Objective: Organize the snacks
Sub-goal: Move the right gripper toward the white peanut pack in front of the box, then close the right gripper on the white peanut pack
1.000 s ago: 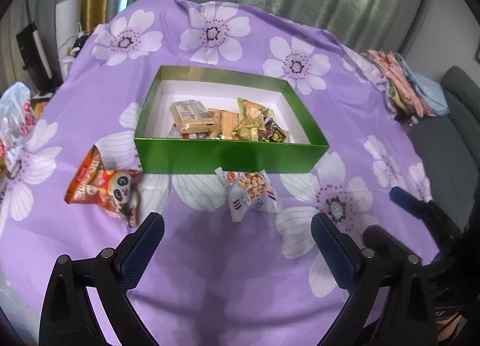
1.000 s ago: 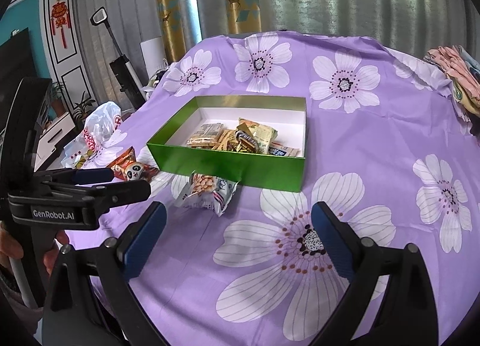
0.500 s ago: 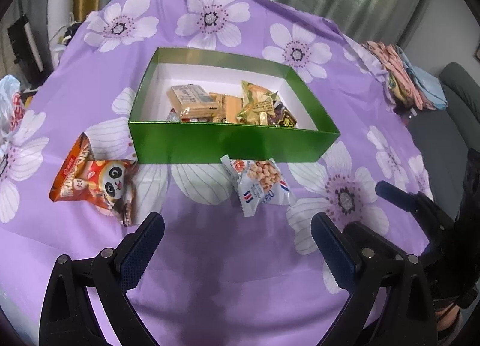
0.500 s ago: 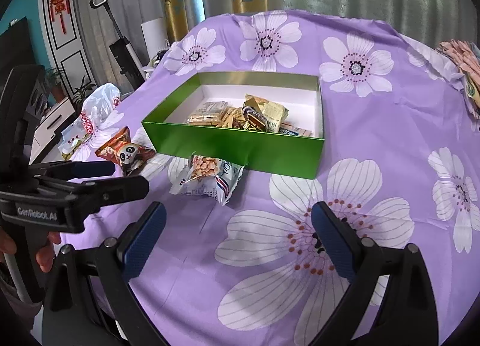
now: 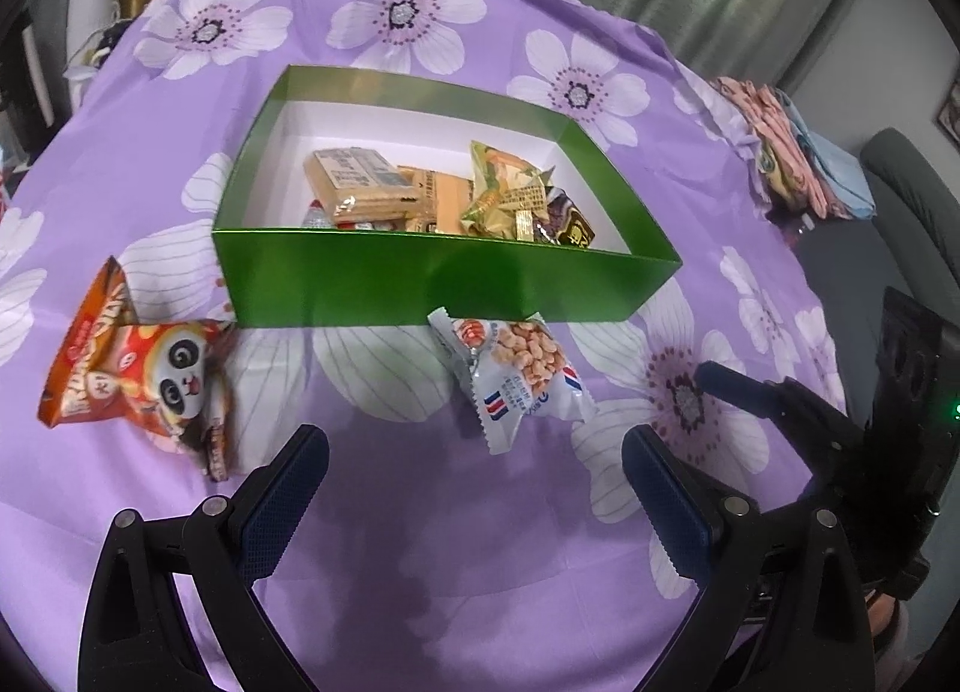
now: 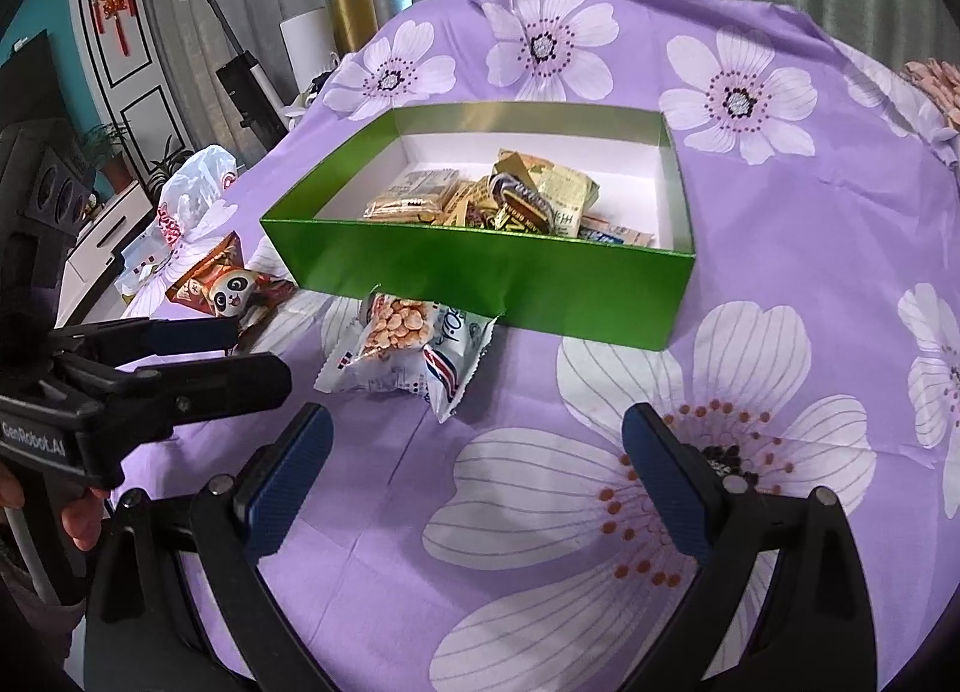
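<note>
A green box (image 5: 444, 284) (image 6: 492, 278) with a white inside holds several wrapped snacks on the purple flowered cloth. Just in front of its near wall lies a white peanut packet (image 5: 519, 377) (image 6: 408, 353). An orange panda snack bag (image 5: 135, 371) (image 6: 225, 287) lies to the left of the box. My left gripper (image 5: 474, 482) is open and empty, a short way before the peanut packet. My right gripper (image 6: 474, 464) is open and empty too, near and slightly right of the packet. Each gripper shows at the edge of the other's view.
A white plastic bag (image 6: 186, 200) sits at the table's left edge. Folded cloths (image 5: 792, 152) lie at the far right edge, with a grey seat (image 5: 912, 200) beyond. Curtains hang behind the table. A hand (image 6: 78, 518) holds the left gripper's handle.
Both grippers have moved forward toward the box and the peanut packet, which now look larger and nearer. Both stay open. The snacks have not moved.
</note>
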A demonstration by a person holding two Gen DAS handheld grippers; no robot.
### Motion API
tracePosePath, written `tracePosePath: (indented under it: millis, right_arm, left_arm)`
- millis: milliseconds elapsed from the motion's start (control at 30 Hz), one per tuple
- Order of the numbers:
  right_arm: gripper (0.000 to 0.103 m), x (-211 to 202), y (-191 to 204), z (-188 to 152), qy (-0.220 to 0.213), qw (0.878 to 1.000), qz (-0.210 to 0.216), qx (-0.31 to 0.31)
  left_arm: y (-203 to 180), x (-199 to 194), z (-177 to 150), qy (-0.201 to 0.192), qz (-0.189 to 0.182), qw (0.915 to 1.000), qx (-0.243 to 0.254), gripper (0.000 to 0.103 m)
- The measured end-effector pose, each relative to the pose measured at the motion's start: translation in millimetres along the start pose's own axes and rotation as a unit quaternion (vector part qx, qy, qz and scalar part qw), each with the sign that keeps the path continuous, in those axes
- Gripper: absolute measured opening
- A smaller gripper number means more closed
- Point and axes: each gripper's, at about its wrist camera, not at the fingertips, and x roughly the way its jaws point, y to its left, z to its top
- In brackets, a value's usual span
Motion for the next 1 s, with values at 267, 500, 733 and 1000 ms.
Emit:
tracePosePath:
  millis: [267,500,733,1000]
  right_arm:
    - [0.098,19,0,0,0.016,1.000,0.027,-0.004]
    - [0.097,37,1,3,0.026,0.999,0.037,-0.013]
    - [0.094,54,6,12,0.032,0.997,0.067,-0.014]
    - [0.074,72,19,19,0.057,0.994,0.085,-0.042]
  left_arm:
    - [-1,18,7,0.017,-0.003,0.9998,0.013,0.098]
    - [-4,30,19,0.031,-0.018,0.9991,0.024,0.098]
    - [-10,46,30,0.045,-0.027,0.9979,0.038,0.098]
    - [-7,58,31,0.059,-0.027,0.9969,0.045,0.072]
